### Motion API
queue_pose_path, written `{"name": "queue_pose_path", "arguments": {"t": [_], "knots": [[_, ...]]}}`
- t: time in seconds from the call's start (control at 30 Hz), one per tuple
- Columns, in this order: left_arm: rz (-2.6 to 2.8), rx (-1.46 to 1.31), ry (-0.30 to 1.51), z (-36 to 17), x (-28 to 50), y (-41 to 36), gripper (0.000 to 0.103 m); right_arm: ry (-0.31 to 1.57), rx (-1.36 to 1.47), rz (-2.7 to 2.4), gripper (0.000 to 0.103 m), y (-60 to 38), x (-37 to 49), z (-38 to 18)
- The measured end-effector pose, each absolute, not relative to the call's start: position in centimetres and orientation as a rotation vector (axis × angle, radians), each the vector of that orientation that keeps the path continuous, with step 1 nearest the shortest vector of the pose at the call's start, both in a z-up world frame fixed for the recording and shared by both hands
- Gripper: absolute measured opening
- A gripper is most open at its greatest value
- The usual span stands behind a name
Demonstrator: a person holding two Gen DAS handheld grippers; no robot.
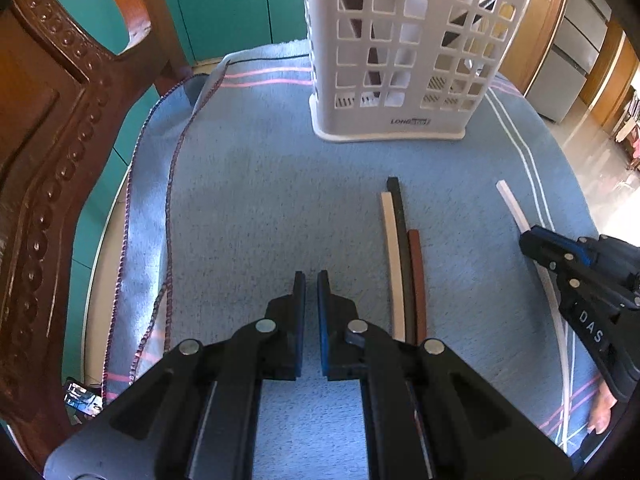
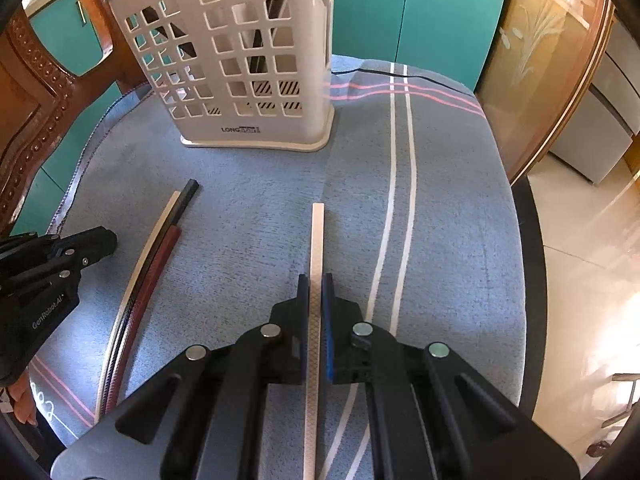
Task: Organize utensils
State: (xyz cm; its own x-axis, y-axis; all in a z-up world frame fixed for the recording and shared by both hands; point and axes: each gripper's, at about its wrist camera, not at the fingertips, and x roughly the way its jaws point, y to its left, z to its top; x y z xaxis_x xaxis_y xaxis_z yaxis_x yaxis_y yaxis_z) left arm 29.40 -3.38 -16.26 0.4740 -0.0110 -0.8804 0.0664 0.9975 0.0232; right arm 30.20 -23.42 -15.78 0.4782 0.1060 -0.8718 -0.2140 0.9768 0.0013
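- Left wrist view: the left hand-held gripper (image 1: 311,280) hangs over bare blue cloth (image 1: 260,200) on the worktop, its jaws drawn together with only a thin slit between them and nothing held.
- Just to its right lie three sticks side by side, touching: a cream stick (image 1: 394,264), a black stick (image 1: 401,248) and a brown stick (image 1: 417,280).
- Further right a white stick (image 1: 514,206) runs into the right hand-held gripper (image 1: 532,242).
- A white basket (image 1: 400,120) stands upright beyond the sticks, dark sticks showing through its holes; a wooden chair (image 1: 60,140) is at the left.
- Right wrist view: the right hand-held gripper (image 2: 316,280) is clamped on the white stick (image 2: 316,232), which reaches forward toward the basket (image 2: 256,136).
- The three-stick bundle (image 2: 160,248) lies to the left, beside the left hand-held gripper (image 2: 108,240).
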Motion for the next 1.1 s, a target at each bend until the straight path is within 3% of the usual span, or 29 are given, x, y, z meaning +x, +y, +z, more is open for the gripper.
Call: {"name": "queue_pose_path", "arguments": {"t": [0.5,0.83,1.1], "knots": [[-0.035,0.085,1.065,-16.43,29.21,-3.66,0.007,1.050,-0.122,0.194,0.009,-23.31,29.84,-15.88],[-0.033,0.091,1.064,-16.51,29.25,-3.70,0.009,1.044,-0.140,0.195,0.018,-23.00,29.62,-15.93],[-0.015,0.102,1.060,-16.53,29.32,-3.53,0.017,1.039,-0.147,0.176,0.029,-23.20,29.68,-15.92]]}}
